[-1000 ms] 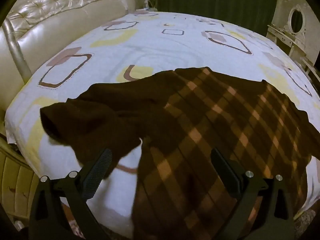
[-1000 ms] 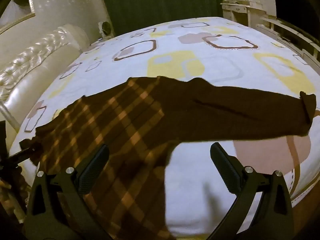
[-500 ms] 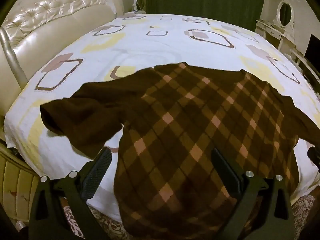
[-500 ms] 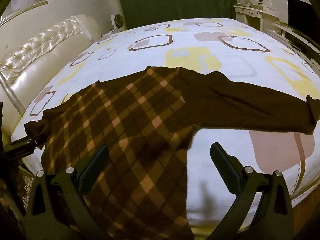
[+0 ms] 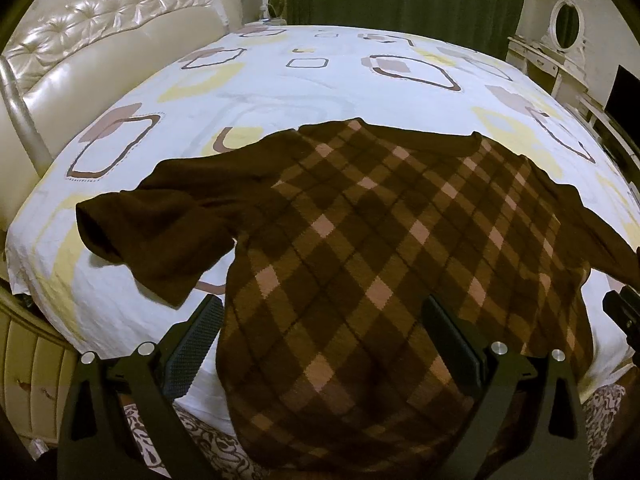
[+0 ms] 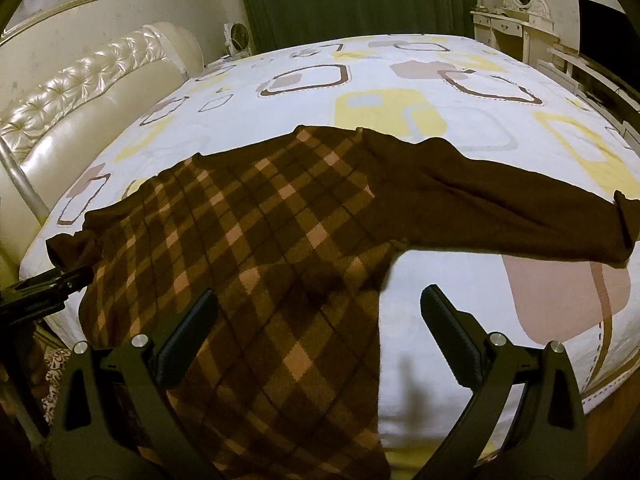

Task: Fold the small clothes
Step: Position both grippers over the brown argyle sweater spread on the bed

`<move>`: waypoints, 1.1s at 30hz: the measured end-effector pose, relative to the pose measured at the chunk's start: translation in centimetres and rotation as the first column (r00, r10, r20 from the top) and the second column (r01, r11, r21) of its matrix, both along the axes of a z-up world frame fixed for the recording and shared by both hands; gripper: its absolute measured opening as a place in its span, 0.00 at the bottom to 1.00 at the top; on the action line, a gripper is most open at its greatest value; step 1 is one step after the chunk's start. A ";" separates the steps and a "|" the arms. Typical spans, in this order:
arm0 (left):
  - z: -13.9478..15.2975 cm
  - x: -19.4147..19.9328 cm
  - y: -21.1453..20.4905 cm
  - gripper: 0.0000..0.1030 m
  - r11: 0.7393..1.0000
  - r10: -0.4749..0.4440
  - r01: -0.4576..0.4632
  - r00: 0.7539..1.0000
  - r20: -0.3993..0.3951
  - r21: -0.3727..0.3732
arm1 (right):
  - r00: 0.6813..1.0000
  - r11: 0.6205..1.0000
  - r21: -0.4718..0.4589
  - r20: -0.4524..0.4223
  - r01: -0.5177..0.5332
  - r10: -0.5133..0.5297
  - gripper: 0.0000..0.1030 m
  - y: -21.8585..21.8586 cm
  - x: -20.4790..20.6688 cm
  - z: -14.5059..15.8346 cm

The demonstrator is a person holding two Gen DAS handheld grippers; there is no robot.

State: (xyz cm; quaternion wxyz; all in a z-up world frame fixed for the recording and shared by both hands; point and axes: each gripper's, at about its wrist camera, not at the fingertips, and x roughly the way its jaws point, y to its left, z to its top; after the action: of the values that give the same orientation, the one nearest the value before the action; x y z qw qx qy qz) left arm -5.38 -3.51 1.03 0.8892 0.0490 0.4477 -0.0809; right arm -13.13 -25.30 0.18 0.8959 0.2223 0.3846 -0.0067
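A: Where's the sweater [image 5: 360,240]?
B: Flat on the bed [image 5: 280,80], hem hanging over the near edge, sleeves running left to right.
A: Jaws?
B: Left gripper [image 5: 320,336] and right gripper [image 6: 320,328] both gape, empty, just above the hem.
A: Room?
B: Clear sheet beyond the collar; the left sleeve [image 5: 160,232] looks bunched, I think.

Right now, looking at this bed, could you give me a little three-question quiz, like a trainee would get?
1. True or false: the brown checked sweater is already folded into a neat square.
2. Which sleeve lies stretched out straight: the left sleeve or the right sleeve?
3. Multiple choice: the left gripper and right gripper are A) both open, B) both clamped on cloth, C) one each.

Key
1. False: it lies spread out on the bedsheet, hem hanging over the near edge.
2. The right sleeve; the left is bunched.
3. A.
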 end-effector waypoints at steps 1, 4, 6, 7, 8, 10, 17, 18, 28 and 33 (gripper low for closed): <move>0.0 0.0 0.0 0.96 1.000 -0.001 0.001 1.000 0.001 0.000 | 1.000 1.000 -0.003 0.000 0.000 0.000 0.98 0.0 -0.1 0.0; 0.0 -0.1 -0.1 0.96 1.000 -0.002 0.002 1.000 0.002 -0.003 | 1.000 1.000 -0.011 -0.001 0.002 -0.002 0.98 0.0 -0.1 0.0; 0.0 -0.1 -0.1 0.96 1.000 -0.004 0.004 1.000 0.004 -0.004 | 1.000 1.000 -0.020 0.000 0.009 -0.009 0.98 -0.1 -0.2 0.1; -0.1 -0.2 -0.2 0.96 1.000 -0.004 0.004 1.000 0.005 -0.004 | 1.000 1.000 -0.025 0.005 0.015 -0.015 0.98 -0.3 -0.3 0.2; -0.1 -0.2 -0.2 0.96 1.000 -0.004 0.004 1.000 0.004 -0.006 | 1.000 0.999 -0.027 0.008 0.019 -0.018 0.98 -0.4 -0.3 0.3; -0.1 -0.2 -0.3 0.96 1.000 -0.004 0.004 1.000 0.000 -0.007 | 1.000 0.999 -0.035 0.015 0.026 -0.025 0.98 -0.6 -0.4 0.5; -1.0 -0.8 -1.4 0.96 1.000 -0.027 0.027 1.000 -0.007 -0.002 | 0.998 0.997 -0.046 0.023 0.060 -0.059 0.98 -1.7 -0.5 0.9; -1.1 -1.0 -1.5 0.96 0.999 -0.033 0.033 0.999 -0.005 0.002 | 0.998 0.997 -0.049 0.023 0.066 -0.065 0.98 -1.8 -0.5 0.9; -1.7 -1.9 -2.8 0.96 0.998 -0.061 0.061 0.998 0.004 0.007 | 0.997 0.996 -0.016 0.010 0.083 -0.083 0.98 -2.3 -0.6 0.4; -2.3 -1.9 -3.0 0.96 0.998 -0.056 0.056 0.998 -0.002 0.021 | 0.998 0.998 -0.011 0.000 0.066 -0.066 0.98 -1.8 -0.4 0.1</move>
State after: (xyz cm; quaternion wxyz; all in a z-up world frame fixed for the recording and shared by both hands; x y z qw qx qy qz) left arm -7.25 -6.49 -1.31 0.8856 0.0710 0.4477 -0.1012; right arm -13.54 -27.09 0.24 0.8963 0.2300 0.3772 -0.0387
